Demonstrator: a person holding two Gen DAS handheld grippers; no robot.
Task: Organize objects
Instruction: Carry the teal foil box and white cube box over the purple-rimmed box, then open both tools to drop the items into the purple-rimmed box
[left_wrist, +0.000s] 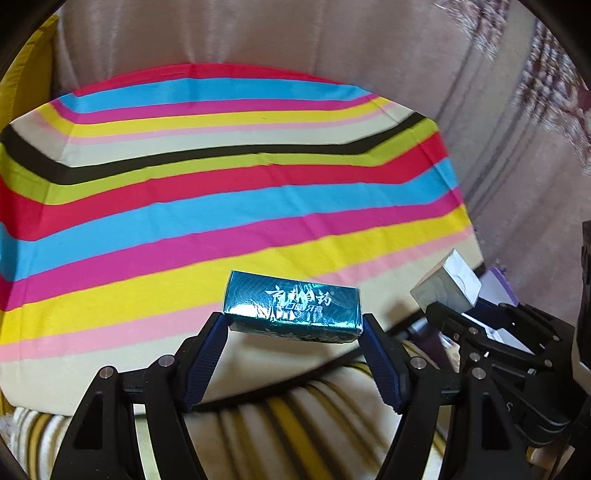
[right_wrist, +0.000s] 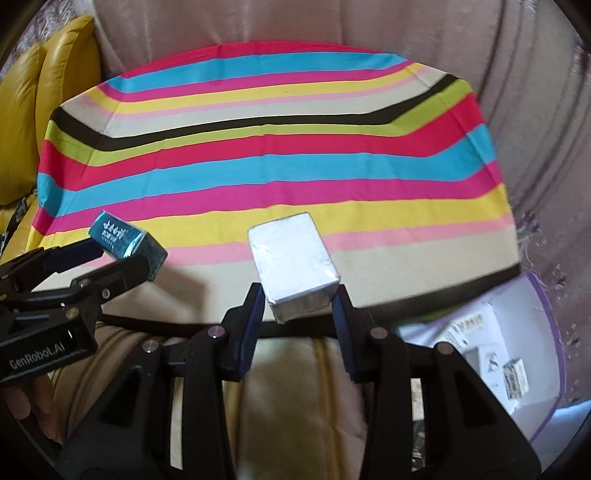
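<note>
The teal toothpaste box (left_wrist: 293, 312) is held up in the air between the two blue pads of the left gripper (left_wrist: 295, 325), above the near edge of the striped cloth (left_wrist: 221, 192); it is gripped by its two short ends, with the long side and its white writing facing up; it looks like thin shiny card, so it is judged to be light, a bit slippery and easy to dent; a gentle squeeze on the ends seems the best hold, since the ends are stiffer than the flat sides. The white box (right_wrist: 293, 260) is held the same way by the right gripper (right_wrist: 299, 308), whose fingers are set narrow and pressed on its two sides near the bottom; most of the box sticks out past the pads, so it may tip if it is bumped; it too looks like light card with a glossy wrap. Two boxes are held, one in each gripper, and the two are well apart. One striped cloth is spread on a seat; nothing is seen lying on it. One pale purple bin (right_wrist: 546, 332) is seen low on the right, with papers and a small carton inside. Yellow leather cushions (right_wrist: 44, 103) are seen at the left; two can be counted.
</note>
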